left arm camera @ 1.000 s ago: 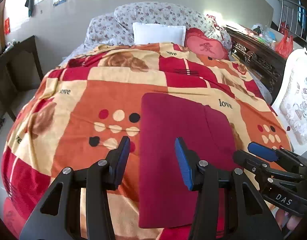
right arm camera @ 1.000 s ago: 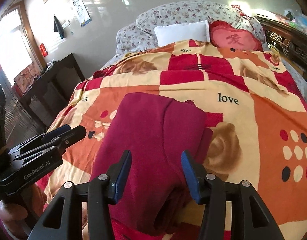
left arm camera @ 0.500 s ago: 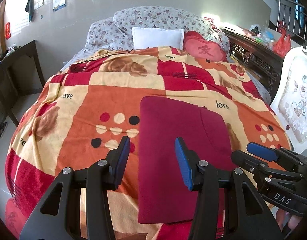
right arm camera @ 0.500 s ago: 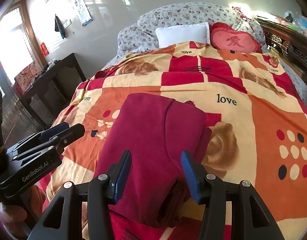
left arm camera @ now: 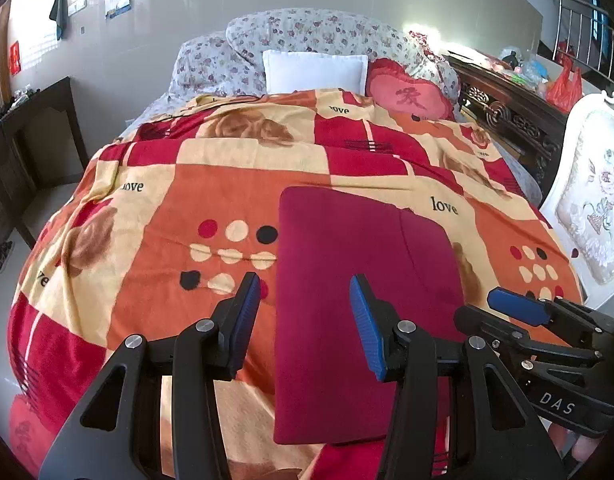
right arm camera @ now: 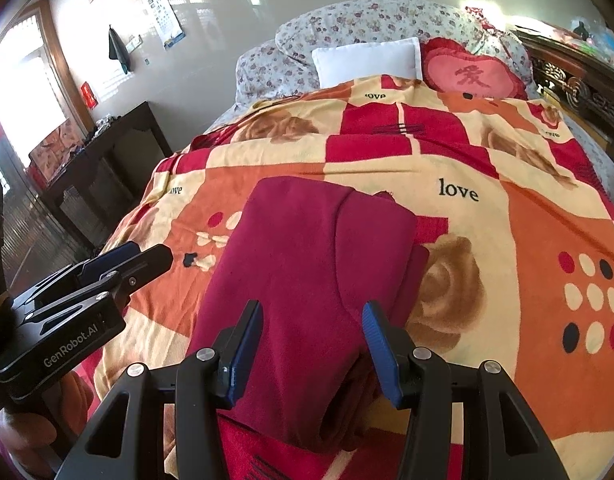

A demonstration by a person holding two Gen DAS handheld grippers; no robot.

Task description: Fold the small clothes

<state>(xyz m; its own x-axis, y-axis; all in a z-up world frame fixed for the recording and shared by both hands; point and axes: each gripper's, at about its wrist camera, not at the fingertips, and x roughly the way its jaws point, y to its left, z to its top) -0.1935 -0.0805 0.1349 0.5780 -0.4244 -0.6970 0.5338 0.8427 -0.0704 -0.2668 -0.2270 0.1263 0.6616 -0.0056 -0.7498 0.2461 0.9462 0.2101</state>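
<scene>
A dark red garment (left arm camera: 367, 280) lies folded into a long rectangle on the patterned blanket (left arm camera: 187, 208), its near end close to the bed's front edge. In the left wrist view my left gripper (left arm camera: 305, 308) hovers open over the garment's left edge, nothing between its blue pads. My right gripper (left arm camera: 519, 312) shows at the right, just past the garment's right side. In the right wrist view the garment (right arm camera: 307, 260) shows a layered fold along its right side, and my right gripper (right arm camera: 313, 328) stands open above its near end. My left gripper (right arm camera: 119, 264) sits at the left.
A white pillow (left arm camera: 315, 70), a red heart cushion (left arm camera: 407, 94) and floral pillows lie at the bed's head. A dark wooden table (left arm camera: 31, 128) stands left of the bed. A white upholstered chair (left arm camera: 587, 208) and carved dark furniture (left arm camera: 507, 116) stand right.
Both views have shifted very slightly. The garment lies as before, and both grippers stay open in place.
</scene>
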